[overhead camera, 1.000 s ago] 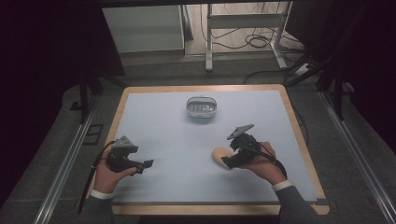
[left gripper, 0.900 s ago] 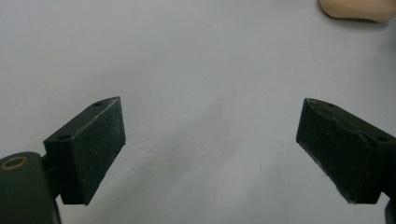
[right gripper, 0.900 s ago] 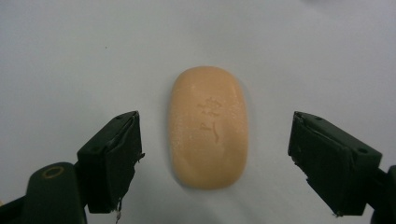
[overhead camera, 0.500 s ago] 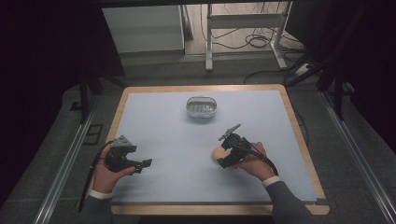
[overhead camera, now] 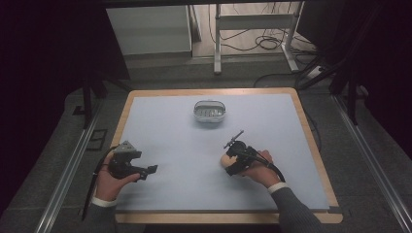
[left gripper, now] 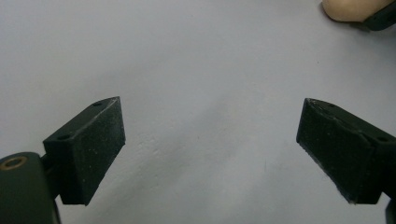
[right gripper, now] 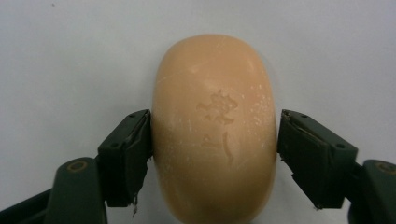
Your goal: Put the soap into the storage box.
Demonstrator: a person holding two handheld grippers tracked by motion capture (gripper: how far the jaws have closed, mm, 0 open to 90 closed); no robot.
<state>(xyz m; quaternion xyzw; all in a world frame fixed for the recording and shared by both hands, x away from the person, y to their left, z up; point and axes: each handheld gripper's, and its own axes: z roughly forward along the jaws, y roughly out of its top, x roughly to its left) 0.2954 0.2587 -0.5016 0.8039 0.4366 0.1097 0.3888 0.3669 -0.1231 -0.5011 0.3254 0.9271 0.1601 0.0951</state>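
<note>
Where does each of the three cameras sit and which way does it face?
High view: above the person's side, looking forward and down on the table; both hands, the left gripper, right gripper and a metal dish show.
Left gripper view: rides the left gripper, looking down at bare tabletop between its wide-open jaws.
Right gripper view: rides the right gripper, jaws against the sides of a soap bar.
Shared: the soap bar also appears at the left gripper view's top right corner and in the high view.
</note>
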